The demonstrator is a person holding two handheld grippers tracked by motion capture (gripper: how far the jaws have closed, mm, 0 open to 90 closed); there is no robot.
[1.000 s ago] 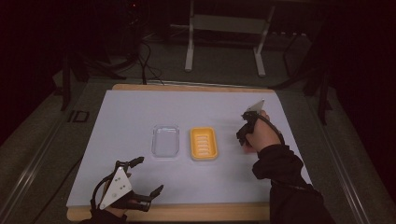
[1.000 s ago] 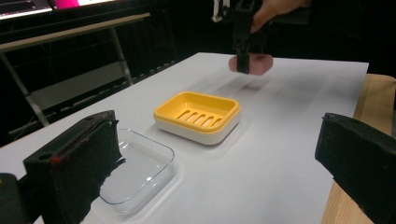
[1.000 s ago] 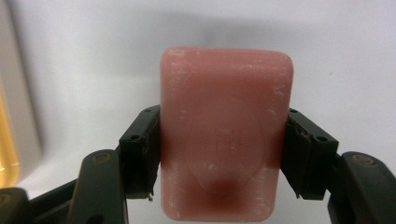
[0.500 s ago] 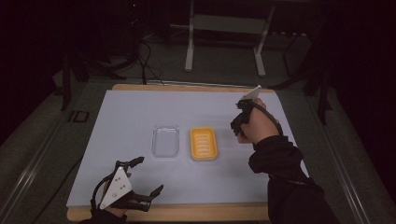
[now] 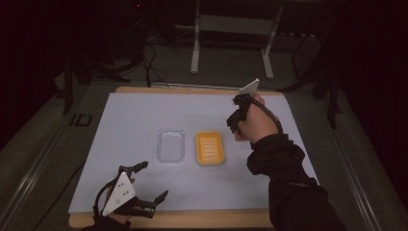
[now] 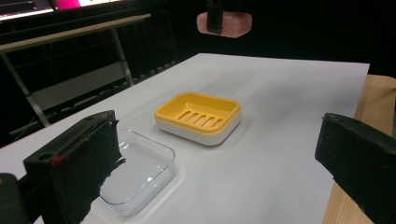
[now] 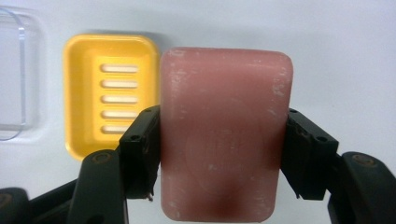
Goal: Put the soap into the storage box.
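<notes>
White sheet-covered table (image 5: 134, 115) on a wooden board, dark room behind; right gripper (image 7: 219, 154) clamps a pink rounded rectangular soap bar (image 7: 224, 135) across its short sides, jaws pressing both long edges; bar's long axis runs along the jaws, far end pointing away from the hand; bar held in the air above the table, beside the yellow slotted plastic soap dish (image 5: 209, 148); clear plastic tray (image 5: 171, 145) just left of the dish, apart; left gripper (image 5: 144, 185) near the front edge, jaws wide apart, nothing between.

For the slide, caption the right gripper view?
Right gripper clamps a pink soap bar above the yellow soap dish.
</notes>
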